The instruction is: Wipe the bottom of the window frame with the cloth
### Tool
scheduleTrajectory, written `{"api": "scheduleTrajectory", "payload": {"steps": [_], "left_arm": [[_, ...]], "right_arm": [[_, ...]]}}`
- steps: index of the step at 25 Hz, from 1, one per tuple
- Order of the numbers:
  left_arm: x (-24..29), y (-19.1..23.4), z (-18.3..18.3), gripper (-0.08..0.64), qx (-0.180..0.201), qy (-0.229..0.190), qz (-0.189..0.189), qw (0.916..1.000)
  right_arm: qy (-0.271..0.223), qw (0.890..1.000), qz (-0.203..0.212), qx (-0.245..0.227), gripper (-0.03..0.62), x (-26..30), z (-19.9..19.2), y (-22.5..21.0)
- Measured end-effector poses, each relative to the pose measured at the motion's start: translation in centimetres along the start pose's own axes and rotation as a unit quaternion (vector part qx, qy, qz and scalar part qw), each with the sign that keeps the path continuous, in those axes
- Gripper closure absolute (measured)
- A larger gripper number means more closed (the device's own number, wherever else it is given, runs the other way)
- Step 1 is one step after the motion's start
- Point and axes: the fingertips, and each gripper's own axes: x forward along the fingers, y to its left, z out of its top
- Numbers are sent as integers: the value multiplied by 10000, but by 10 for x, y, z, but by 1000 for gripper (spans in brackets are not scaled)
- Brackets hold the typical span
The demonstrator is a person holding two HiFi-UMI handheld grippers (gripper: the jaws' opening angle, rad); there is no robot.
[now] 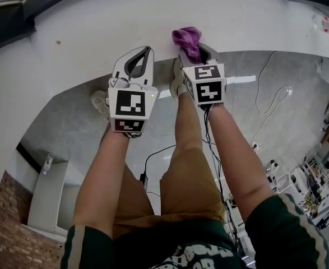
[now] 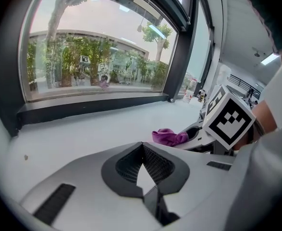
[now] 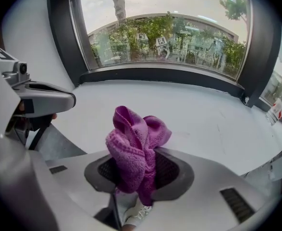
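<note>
Your right gripper (image 3: pixel 141 163) is clamped on the purple cloth (image 3: pixel 133 143). The cloth stands bunched above the jaws, over the near edge of the white sill (image 3: pixel 208 121) and well short of the dark bottom rail of the window frame (image 3: pixel 165 76). Your left gripper (image 2: pixel 143 153) has its jaws together on nothing and hovers just beside the right one. Risk: only a narrow fold appears to be pinched, so dragging hard along the rail could pull the cloth free. The wad projects little beyond the jaw tips, so a steep approach may put hard plastic on the frame instead of fabric. Hold the left gripper clear of the wiping path to avoid a collision.
</note>
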Motion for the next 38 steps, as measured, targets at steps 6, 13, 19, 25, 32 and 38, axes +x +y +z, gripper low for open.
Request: {"api": "scheduleTrajectory", "payload": {"steps": [6, 13, 19, 25, 32, 38], "left_arm": [[-9, 11, -12, 554, -117, -11, 106, 9999], [-32, 45, -18, 554, -224, -55, 250, 9994], [-48, 64, -26, 554, -330, -67, 403, 9986], [-65, 82, -36, 554, -476, -107, 525, 9974], [-86, 104, -49, 554, -584, -131, 671, 9959], [-103, 122, -55, 554, -609, -124, 812, 9948]], "right_arm": [[17, 9999, 113, -54, 431, 4, 2, 18], [-8, 9994, 261, -218, 431, 11, 16, 59], [-14, 9988, 315, -376, 431, 17, 25, 83], [90, 9983, 409, -411, 431, 21, 28, 108], [53, 9973, 509, -522, 430, 27, 35, 143], [49, 9967, 601, -550, 430, 31, 40, 166]]}}
